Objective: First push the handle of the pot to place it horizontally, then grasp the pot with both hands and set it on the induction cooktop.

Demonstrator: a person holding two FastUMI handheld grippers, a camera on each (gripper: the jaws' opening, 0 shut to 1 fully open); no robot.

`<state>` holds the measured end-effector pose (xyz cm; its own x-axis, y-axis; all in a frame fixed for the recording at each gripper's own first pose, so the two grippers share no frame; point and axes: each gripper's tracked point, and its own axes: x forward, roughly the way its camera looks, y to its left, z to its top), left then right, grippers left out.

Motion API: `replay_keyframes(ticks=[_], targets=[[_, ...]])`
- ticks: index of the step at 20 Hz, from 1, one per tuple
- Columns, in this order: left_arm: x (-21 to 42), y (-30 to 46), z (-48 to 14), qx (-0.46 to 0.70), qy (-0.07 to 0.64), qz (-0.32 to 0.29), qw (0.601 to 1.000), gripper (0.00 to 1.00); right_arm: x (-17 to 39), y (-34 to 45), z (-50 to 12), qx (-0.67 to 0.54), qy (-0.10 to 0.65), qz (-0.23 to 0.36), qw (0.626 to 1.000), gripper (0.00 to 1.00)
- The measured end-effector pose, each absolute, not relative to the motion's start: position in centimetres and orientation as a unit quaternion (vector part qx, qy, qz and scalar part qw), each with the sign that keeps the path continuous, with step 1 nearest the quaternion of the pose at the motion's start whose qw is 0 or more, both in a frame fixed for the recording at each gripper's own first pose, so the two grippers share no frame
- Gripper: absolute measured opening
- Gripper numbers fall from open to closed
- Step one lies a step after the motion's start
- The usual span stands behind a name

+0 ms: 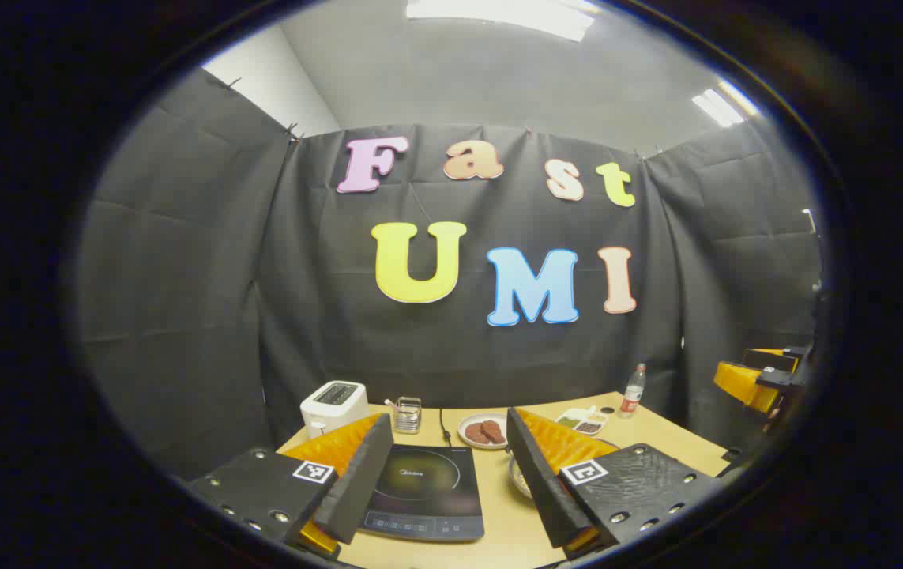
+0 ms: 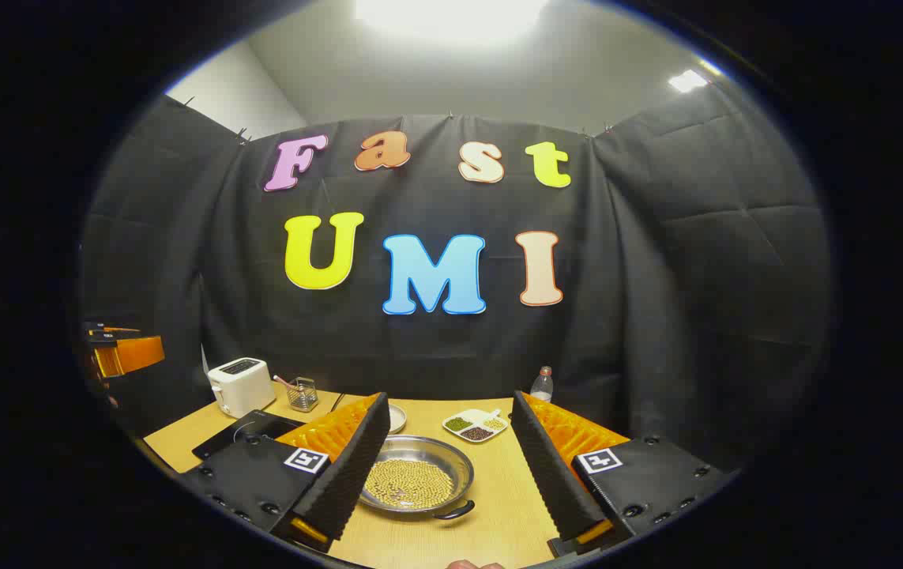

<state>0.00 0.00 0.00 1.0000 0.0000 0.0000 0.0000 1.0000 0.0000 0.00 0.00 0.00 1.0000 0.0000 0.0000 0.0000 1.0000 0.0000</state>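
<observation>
In the left gripper view, the left claw (image 1: 443, 494) is spread wide above the wooden bench (image 1: 498, 537), holding nothing. Between its fingers lies the black induction cooktop (image 1: 423, 490), flat on the bench with its control strip at the near edge. Behind the cooktop stand a white toaster (image 1: 333, 405) and a small wire holder (image 1: 407, 415), and a power cord runs back toward the wall. A white plate of brown patties (image 1: 483, 431) sits just beyond the cooktop's far right corner. Farther right are a divided dish of beans (image 1: 582, 421) and a clear bottle with a red cap (image 1: 633, 391). A sliver of the pot's rim shows just beside the right finger.

In the right gripper view, the right claw (image 2: 451, 474) is likewise open wide and empty. The pot (image 2: 417, 478), a shallow metal pan filled with yellow beans, rests on the bench between the fingers, nearer the left one. A dark handle (image 2: 451, 512) curves along its near right rim. The cooktop lies to the pot's left, apart from it, partly hidden by the left finger. The other claw shows at the far left edge of this view, held well above the bench.
</observation>
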Motion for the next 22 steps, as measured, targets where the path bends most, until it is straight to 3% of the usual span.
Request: replay_keyframes(ticks=[22], targets=[[2.5,0.2,-2.3,-0.023,0.023,0.002,0.999,0.86,2.3,2.4,-1.9,0.022,0.071,0.031,0.997,0.97]])
